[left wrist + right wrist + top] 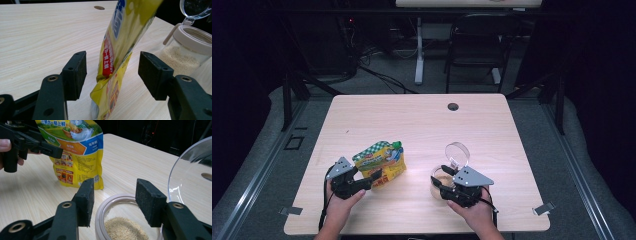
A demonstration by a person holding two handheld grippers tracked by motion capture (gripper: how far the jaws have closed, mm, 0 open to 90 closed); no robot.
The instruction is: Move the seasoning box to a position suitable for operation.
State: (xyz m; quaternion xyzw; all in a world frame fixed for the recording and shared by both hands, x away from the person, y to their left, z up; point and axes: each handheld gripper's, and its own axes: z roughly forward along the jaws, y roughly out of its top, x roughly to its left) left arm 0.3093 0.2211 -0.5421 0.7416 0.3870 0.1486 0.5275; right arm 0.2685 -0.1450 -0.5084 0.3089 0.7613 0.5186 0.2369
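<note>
I have the left gripper open; the yellow pouch stands between its pads, untouched. The right gripper is open too, poised just above the open jar of granules, lid flipped back beyond it.

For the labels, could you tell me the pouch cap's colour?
Green, on the pouch cap; clearest in the high view.

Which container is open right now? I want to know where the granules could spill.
The jar under the right gripper: its clear lid is flipped up. The yellow pouch still has its green cap on.
</note>
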